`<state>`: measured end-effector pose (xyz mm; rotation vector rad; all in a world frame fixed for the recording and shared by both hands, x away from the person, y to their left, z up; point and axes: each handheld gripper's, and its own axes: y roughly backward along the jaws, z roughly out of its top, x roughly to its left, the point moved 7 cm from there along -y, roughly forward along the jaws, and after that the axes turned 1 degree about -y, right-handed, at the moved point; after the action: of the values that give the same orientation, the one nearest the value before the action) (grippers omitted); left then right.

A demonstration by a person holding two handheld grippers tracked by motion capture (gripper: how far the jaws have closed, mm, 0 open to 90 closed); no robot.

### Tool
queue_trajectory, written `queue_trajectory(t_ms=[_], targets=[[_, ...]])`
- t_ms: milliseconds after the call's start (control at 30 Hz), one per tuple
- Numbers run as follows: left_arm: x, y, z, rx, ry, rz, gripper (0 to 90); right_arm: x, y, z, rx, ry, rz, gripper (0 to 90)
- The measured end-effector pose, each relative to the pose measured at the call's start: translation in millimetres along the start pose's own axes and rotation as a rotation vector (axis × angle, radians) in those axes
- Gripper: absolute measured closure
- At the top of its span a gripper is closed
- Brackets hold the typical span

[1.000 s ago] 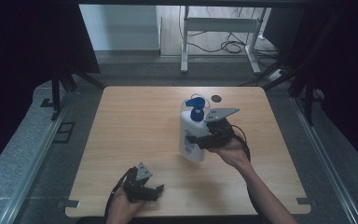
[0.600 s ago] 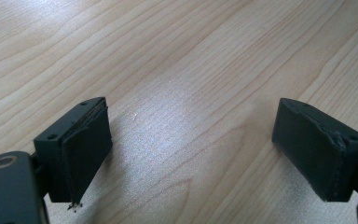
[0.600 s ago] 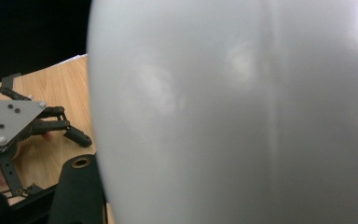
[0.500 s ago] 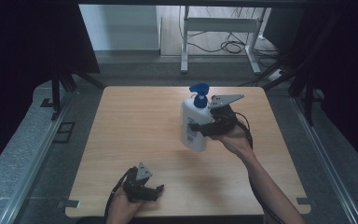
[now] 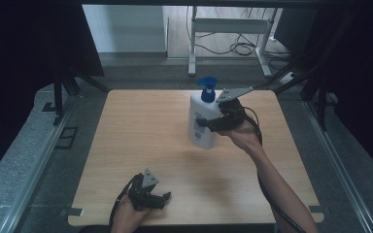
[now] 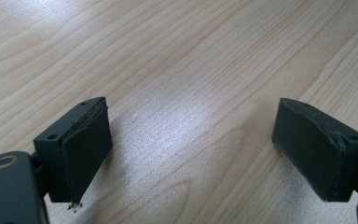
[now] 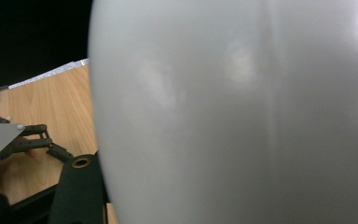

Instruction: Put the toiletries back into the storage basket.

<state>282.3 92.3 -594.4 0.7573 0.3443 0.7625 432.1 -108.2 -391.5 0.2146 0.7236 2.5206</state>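
White plastic pump bottle with a blue pump head and a dark printed label on its side; held upright over the far right part of the worktop, its base over the wood with a faint shadow beneath, though whether it is lifted clear cannot be told from the high view. Right gripper: black body with a grey three-cornered plate on top and a trailing cable, jaws clenched on the bottle's body from its right side; the person's right hand and bare forearm come in from the near right edge. Right gripper view: the bottle's smooth white wall sits close against the camera, with a strip of pale wood, the worktop's edge and part of the gripper's linkage at lower left. Left gripper: black, grey plate on top, resting low at the near edge of the worktop in the person's left hand, well apart from the bottle. Left gripper view: the two black jaws stand wide and released, nothing between them but bare wood grain. Worktop: light wood, rectangular, set on a grey floor; a white metal frame and loose cables lie beyond its far edge.
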Motion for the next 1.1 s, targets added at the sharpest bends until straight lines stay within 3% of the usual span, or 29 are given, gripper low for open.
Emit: queue_trajectory(t_ms=[1100], targets=[[-0.1, -0.3, 0.5, -0.001, 0.001, -0.002, 11.1, -47.4, -1.0, 33.5, -0.042, 0.003, -0.066, 37.4]])
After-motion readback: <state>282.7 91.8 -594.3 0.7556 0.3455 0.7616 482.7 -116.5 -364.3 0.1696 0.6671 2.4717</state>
